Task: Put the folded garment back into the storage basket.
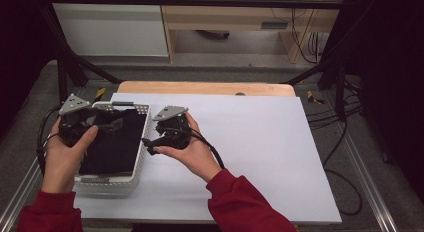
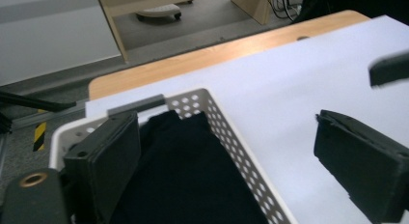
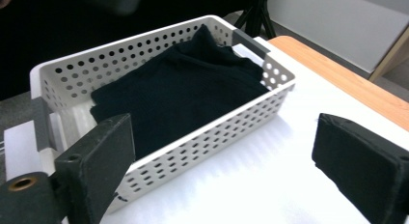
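Note:
A white perforated basket [image 1: 107, 181] stands at the left of the table with a folded black cloth [image 1: 112, 142] lying inside it. My left gripper [image 1: 109, 123] hovers over the basket's far left corner, jaws wide apart and empty. In the left gripper view the left gripper [image 2: 226, 132] frames the basket rim [image 2: 193, 96] and the cloth [image 2: 188, 171]. My right gripper [image 1: 151, 142] is just outside the basket's right wall, open with nothing in it. In the right gripper view the right gripper [image 3: 222, 132] faces the basket's wall [image 3: 212, 142] and the cloth [image 3: 178, 93].
A white sheet [image 1: 260, 147] covers the wooden table [image 1: 200, 88]. Black frame poles [image 1: 62, 77] stand at both far corners. Cables [image 1: 345, 137] lie on the floor at the right. A tip of the right gripper's jaw [image 2: 390, 69] pokes in at the left gripper view's right edge.

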